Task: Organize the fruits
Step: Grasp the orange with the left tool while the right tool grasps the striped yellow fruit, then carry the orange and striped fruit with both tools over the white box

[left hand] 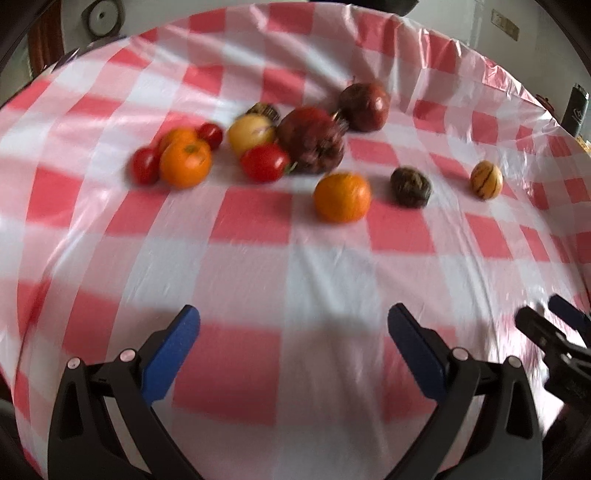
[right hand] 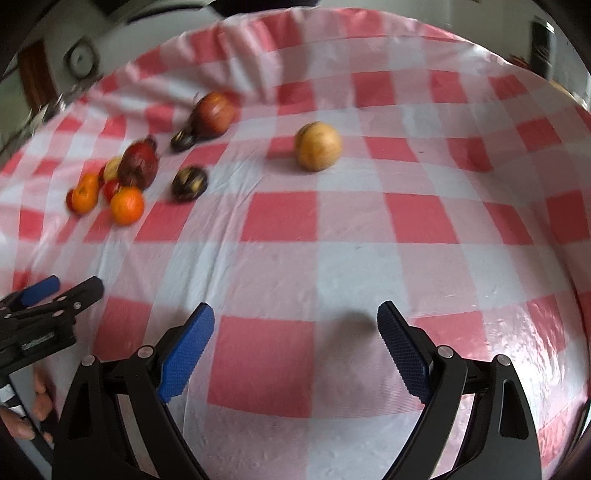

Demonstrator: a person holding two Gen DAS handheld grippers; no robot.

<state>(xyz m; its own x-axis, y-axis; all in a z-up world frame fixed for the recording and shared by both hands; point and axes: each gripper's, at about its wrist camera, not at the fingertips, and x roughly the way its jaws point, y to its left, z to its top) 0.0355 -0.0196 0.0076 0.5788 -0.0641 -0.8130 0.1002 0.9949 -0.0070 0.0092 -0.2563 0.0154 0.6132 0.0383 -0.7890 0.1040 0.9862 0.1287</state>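
A counter point(left hand: 295, 266) fills most of both views. A shiny cloth point(right hand: 332, 258) with red and white squares covers it all. The cloth looks thin like plastic, and it has small wrinkles and crinkly folds along the far edge. Behind the counter on the left there is a pale wall with a round grey thing point(left hand: 101, 16) on it. It is too blurry to tell what it is. On the far right stands a dark thing point(left hand: 576, 107), also too blurry to name.
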